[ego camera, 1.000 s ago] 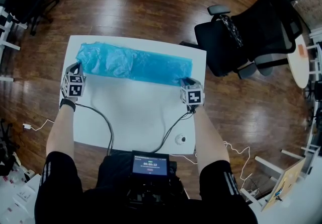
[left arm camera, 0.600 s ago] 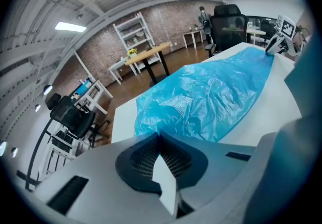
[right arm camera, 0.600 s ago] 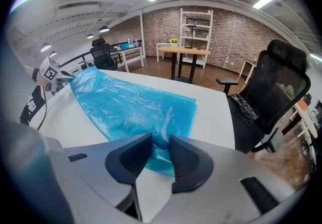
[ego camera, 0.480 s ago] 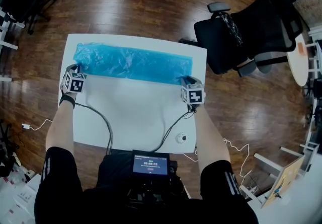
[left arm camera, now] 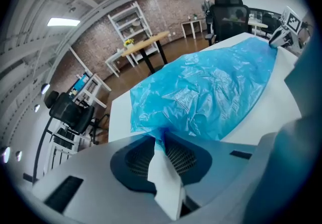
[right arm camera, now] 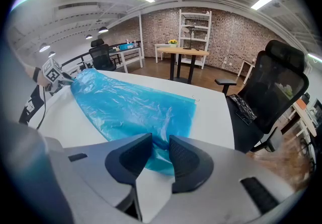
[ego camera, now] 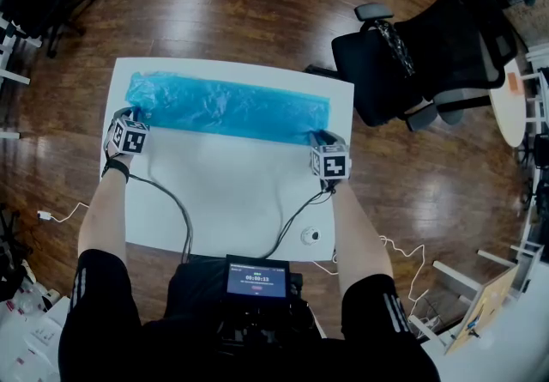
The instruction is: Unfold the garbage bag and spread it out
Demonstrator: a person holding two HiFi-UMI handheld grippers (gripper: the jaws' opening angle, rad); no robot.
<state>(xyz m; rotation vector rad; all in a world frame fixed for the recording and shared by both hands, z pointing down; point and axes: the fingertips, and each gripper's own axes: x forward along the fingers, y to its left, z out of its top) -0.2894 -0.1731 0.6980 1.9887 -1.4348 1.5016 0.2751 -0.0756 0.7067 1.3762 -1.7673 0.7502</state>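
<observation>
The blue garbage bag [ego camera: 227, 106] lies as a long flat strip across the far half of the white table [ego camera: 232, 191]. My left gripper [ego camera: 129, 114] is at the bag's near left corner. In the left gripper view the bag [left arm camera: 211, 92] runs away from the jaws; my left gripper [left arm camera: 160, 140] has just been opening, a thin gap shows, and the bag's corner is still between the tips. My right gripper [ego camera: 319, 136] is at the near right corner. There the jaws of my right gripper [right arm camera: 160, 150] stand apart over the bag's [right arm camera: 131, 107] edge.
A black office chair [ego camera: 429, 54] stands just off the table's far right corner. Cables [ego camera: 171, 209] run from both grippers back over the table to a device with a screen [ego camera: 256, 279] at my waist. A small round white object [ego camera: 309, 236] sits near the front edge.
My left gripper has come down toward the table, and the bag's left end has settled flatter. The right gripper has stayed in place.
</observation>
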